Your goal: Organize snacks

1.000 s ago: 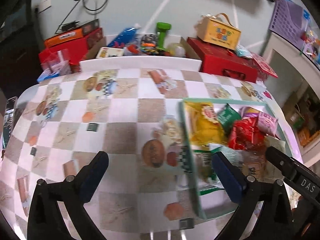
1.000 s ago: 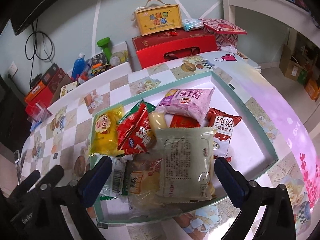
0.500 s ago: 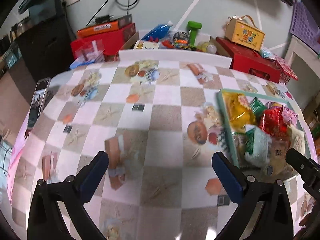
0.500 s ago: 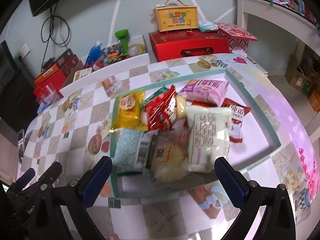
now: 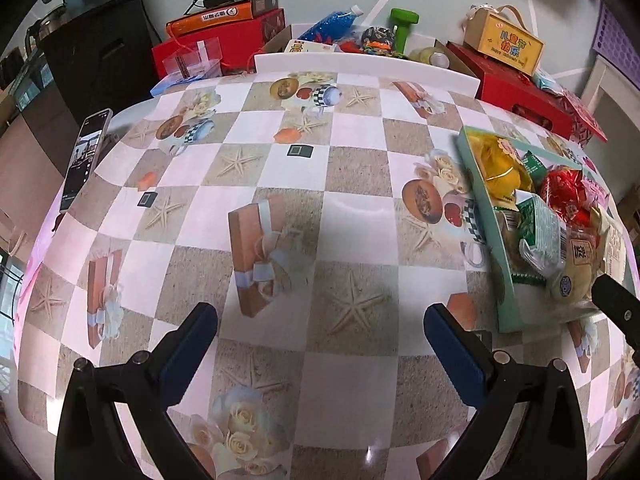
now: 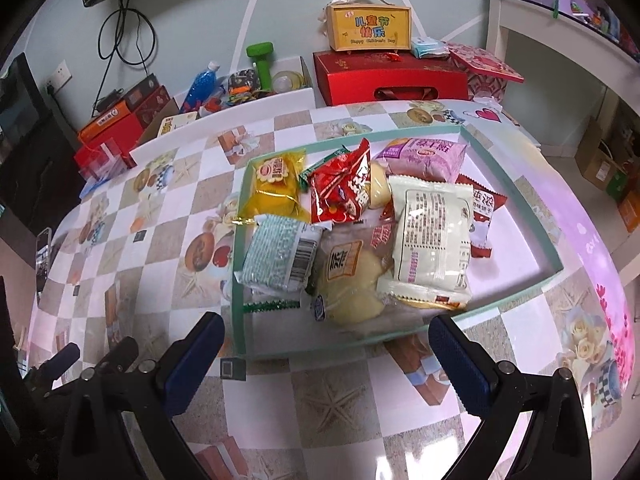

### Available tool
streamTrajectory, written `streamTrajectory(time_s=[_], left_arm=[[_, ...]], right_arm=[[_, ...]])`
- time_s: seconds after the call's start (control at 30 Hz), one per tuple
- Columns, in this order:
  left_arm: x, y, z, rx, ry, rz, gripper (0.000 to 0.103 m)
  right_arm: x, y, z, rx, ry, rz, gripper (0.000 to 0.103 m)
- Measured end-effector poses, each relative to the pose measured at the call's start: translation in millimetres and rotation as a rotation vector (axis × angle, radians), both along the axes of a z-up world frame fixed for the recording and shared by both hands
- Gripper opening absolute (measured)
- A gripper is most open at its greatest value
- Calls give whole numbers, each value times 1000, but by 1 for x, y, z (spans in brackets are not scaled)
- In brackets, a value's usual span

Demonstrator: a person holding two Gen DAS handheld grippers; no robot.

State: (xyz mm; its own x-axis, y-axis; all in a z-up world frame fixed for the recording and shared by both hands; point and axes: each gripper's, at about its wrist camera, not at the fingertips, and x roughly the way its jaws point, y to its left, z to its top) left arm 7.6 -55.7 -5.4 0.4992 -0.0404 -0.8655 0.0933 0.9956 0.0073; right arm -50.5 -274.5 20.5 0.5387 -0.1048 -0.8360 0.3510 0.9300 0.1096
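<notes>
A shallow teal tray (image 6: pixel 516 196) on the checkered table holds several snack packets: a yellow one (image 6: pixel 276 186), a red one (image 6: pixel 340 192), a pink one (image 6: pixel 422 154), a white one (image 6: pixel 432 240), a green-white one (image 6: pixel 280 258) and a pale bun packet (image 6: pixel 352 280). My right gripper (image 6: pixel 326 354) is open and empty, just short of the tray's near rim. My left gripper (image 5: pixel 320 340) is open and empty over bare tablecloth, left of the tray (image 5: pixel 480 200). The right gripper's arm (image 5: pixel 616 308) shows at the left view's right edge.
A phone (image 5: pixel 82 156) lies at the table's left edge. Behind the table stand red boxes (image 6: pixel 390 78), a yellow gift box (image 6: pixel 368 28), a green dumbbell (image 6: pixel 262 58), a blue bottle (image 6: pixel 200 84) and an orange box (image 5: pixel 220 18). A white shelf (image 6: pixel 560 40) stands right.
Both grippers have drawn back toward the near table edge and the left one has swung left. The tray and its snacks lie farther from both. Nothing was picked up.
</notes>
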Motion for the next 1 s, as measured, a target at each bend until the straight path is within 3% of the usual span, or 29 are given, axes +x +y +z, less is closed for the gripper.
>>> streamTrajectory(time_s=[1.0], left_arm=[[9, 9, -8, -19, 13, 24, 103]], right_arm=[[7, 4, -16, -25, 38, 19, 103]])
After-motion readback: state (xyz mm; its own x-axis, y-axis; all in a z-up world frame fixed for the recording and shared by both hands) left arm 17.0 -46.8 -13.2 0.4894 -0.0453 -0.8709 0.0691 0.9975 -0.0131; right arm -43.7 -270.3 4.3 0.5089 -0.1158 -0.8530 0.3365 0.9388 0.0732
